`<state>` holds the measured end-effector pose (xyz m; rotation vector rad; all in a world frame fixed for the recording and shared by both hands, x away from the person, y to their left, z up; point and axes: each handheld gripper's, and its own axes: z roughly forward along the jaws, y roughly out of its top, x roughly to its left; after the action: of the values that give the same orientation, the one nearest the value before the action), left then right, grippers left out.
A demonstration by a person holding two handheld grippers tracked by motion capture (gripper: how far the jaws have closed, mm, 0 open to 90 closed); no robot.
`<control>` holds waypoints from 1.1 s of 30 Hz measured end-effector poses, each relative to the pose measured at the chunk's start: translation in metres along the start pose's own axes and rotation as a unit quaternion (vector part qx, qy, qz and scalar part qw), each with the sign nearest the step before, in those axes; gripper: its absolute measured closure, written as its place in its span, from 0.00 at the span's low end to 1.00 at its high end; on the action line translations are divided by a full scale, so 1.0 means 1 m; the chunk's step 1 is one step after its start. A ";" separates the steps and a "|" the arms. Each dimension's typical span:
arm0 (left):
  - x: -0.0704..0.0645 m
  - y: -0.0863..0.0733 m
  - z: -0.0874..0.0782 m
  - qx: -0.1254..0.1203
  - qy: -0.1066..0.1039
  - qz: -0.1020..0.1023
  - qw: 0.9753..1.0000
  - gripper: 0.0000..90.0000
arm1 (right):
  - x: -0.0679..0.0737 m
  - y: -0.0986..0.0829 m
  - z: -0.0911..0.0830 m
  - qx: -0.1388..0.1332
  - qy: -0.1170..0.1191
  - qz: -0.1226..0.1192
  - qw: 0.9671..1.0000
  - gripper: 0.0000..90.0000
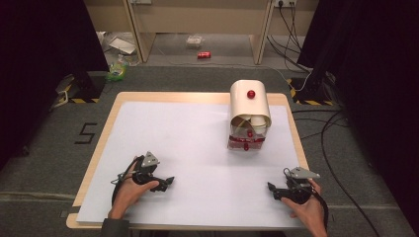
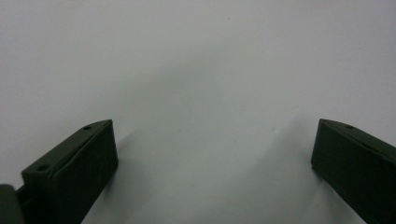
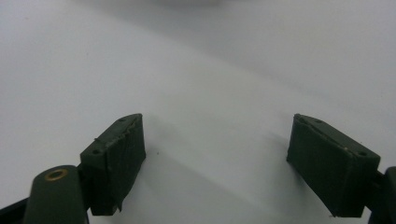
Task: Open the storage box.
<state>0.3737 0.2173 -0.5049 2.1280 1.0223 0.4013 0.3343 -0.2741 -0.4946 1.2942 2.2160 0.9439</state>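
Container: cream box with a curved lid (image 1: 250, 101) and a red knob (image 1: 251, 94), standing at the far right of the white sheet (image 1: 197, 148); its front is open, with cups and red parts inside.
My left gripper (image 1: 168, 181): in my left hand (image 1: 129, 190), near left on the sheet, its 2 jaws wide apart, gripping nothing.
My right gripper (image 1: 272, 189): in my right hand (image 1: 309, 210), near right, jaws equally spread, empty.
Table (image 1: 99, 148): wooden edge around the sheet.

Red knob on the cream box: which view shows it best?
The high view: the red knob sits plainly on top of the box at the table's far right. Both gripper views look down at the white sheet between open jaws.
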 end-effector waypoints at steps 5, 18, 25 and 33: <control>0.000 0.000 0.000 0.000 0.000 0.000 1.000 0.00 | 0.000 0.000 0.000 -0.002 -0.002 0.006 1.000 0.23; 0.000 0.000 0.000 0.000 0.000 0.000 1.000 0.00 | 0.013 0.010 0.001 -0.058 -0.014 0.020 0.998 0.33; 0.000 0.000 0.000 0.000 0.000 0.000 1.000 0.00 | 0.022 0.015 0.003 -0.097 -0.038 0.029 0.994 0.35; 0.000 0.000 0.000 0.000 0.000 0.000 1.000 0.00 | 0.035 0.022 0.010 -0.132 -0.062 0.037 0.989 0.40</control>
<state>0.3736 0.2172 -0.5050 2.1273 1.0220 0.4028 0.3365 -0.2322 -0.4862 1.2791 1.8878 1.1112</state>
